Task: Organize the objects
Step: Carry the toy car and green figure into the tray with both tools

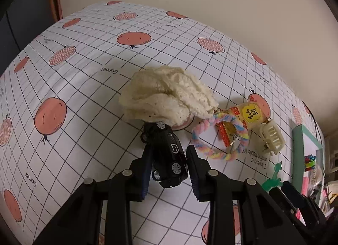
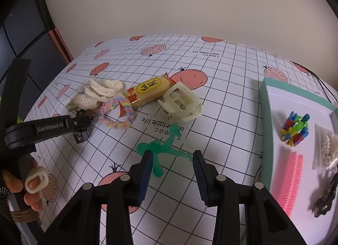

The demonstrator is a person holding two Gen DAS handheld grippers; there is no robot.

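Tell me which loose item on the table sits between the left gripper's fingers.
The black toy car, tipped on its side, wheels showing. The cream lace scrunchie, pastel twisted loop and cream hair claw lie beyond it.

A: Both wrist views are evenly lit and moderately bright, warm indoor light from above, with a slight pinkish cast on the wall.

B: Shadows?

A: Soft ones. The cream lace cloth (image 1: 166, 95) throws a dark blurred shadow up and to the left on the tabletop (image 1: 80, 88), so the light comes from the near right.

B: Any glare?

A: A small highlight on the snack packet (image 2: 147, 93), little else.

B: Distortion?

A: Strong fisheye. The grid lines bow outward, and the corners fall into black vignette. The centre is fairly sharp; the white tray (image 2: 274, 101) at the right edge is stretched and softer.
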